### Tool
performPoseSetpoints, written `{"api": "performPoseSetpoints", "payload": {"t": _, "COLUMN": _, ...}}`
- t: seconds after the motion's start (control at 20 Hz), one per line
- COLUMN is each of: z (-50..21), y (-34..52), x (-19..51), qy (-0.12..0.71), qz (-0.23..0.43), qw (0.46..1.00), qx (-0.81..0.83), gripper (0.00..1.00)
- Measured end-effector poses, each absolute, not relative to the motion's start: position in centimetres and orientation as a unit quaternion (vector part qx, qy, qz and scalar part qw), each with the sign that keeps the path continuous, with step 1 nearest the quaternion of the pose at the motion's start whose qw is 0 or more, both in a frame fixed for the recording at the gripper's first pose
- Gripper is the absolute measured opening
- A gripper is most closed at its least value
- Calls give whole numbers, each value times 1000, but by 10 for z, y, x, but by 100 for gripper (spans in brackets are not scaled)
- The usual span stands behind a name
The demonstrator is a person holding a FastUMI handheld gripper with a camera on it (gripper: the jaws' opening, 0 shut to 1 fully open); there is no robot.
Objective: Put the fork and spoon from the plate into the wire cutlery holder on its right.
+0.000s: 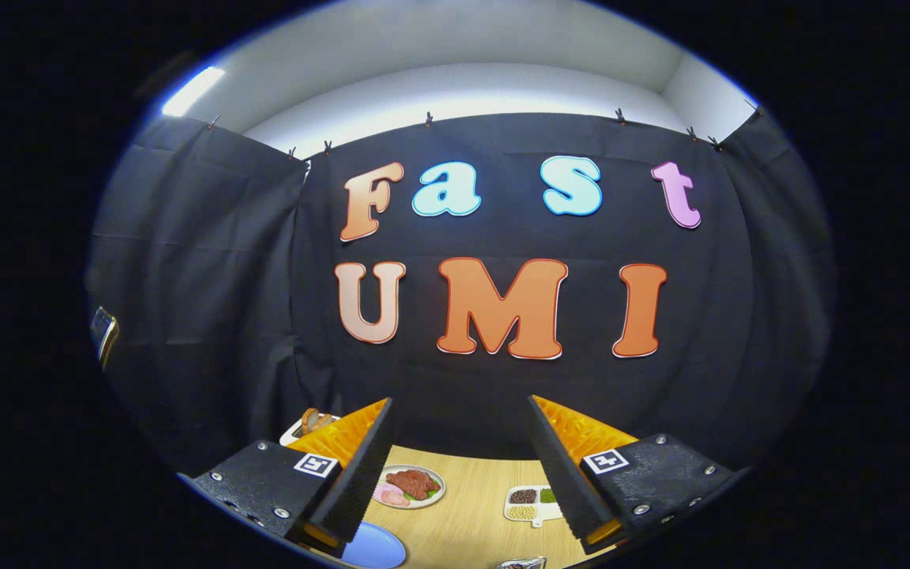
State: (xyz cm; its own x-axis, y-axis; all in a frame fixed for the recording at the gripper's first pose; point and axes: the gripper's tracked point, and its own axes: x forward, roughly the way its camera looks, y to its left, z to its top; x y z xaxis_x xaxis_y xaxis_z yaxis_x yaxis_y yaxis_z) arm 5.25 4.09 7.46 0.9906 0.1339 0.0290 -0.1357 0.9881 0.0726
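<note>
The tongs [459, 466] are held high and level, facing the booth wall, with their fingers spread wide and nothing between them; that pose suits surveying the counter [471, 521] rather than grasping. Taking the blue plate [376, 547] as landmark: it lies low beside the left finger, only partly seen, and I cannot tell whether fork or spoon rest on it. Beyond the blue plate sits a dish of meat [410, 484], and to the right of that a divided tray of beans [532, 503]. A metallic edge [522, 563], right of the blue plate, may be the wire holder; too little shows.
</note>
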Motion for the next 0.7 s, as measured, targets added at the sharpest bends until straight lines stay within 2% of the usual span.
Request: {"api": "performPoseSetpoints", "payload": {"t": 0.7, "z": 70, "y": 50, "x": 56, "qy": 0, "qz": 79, "qw": 996, "qx": 39, "gripper": 97}}
